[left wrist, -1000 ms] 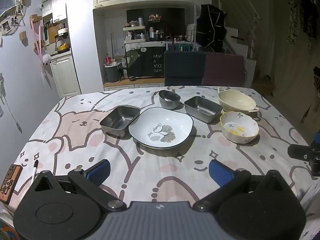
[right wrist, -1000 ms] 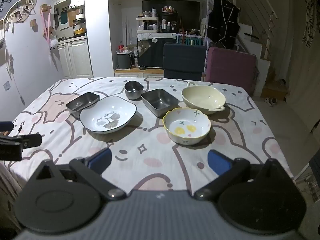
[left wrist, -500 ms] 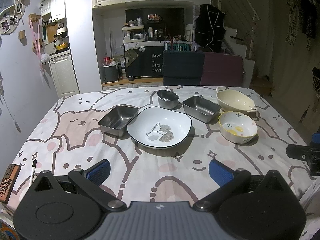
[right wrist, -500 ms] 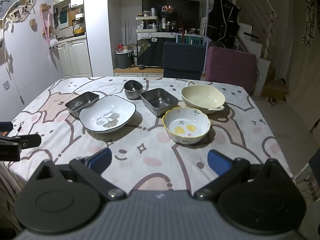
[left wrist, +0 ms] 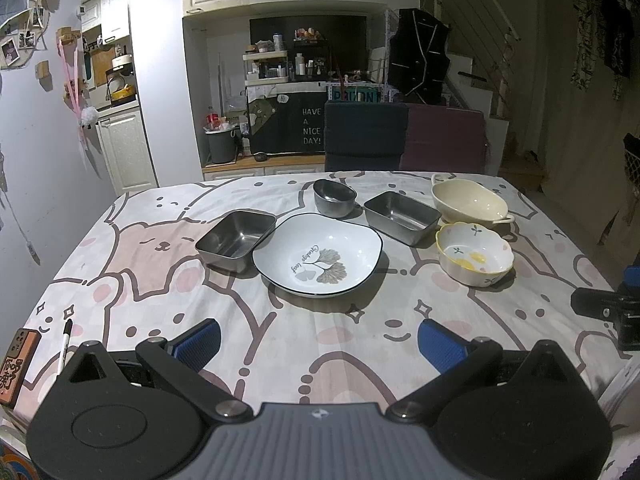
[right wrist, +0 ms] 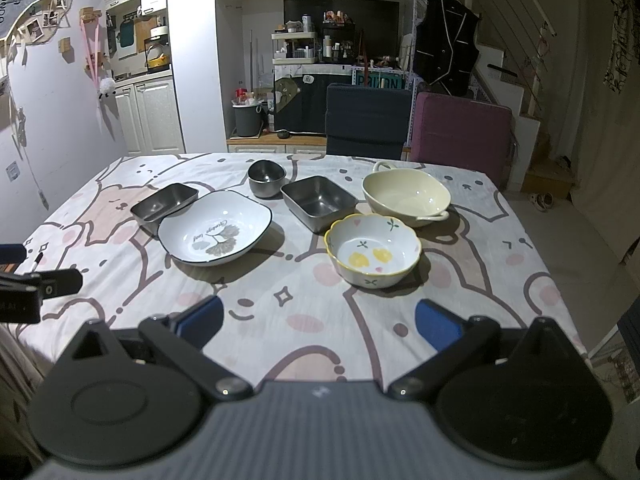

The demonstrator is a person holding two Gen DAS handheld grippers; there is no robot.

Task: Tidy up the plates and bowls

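Left wrist view: my left gripper is spread wide, empty, short of the white leaf-printed square plate; a rectangular steel tray touches the plate's left edge.

Right wrist view: my right gripper gapes empty; the scalloped yellow-rimmed ceramic bowl sits right of the plate.

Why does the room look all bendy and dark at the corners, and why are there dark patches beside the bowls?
In both wrist views the fisheye lens bends straight walls and blackens the corners. In the right wrist view, light from the upper left throws shadows to the right of the flower bowl and white plate. In the left wrist view, the metal tray shows soft glare.
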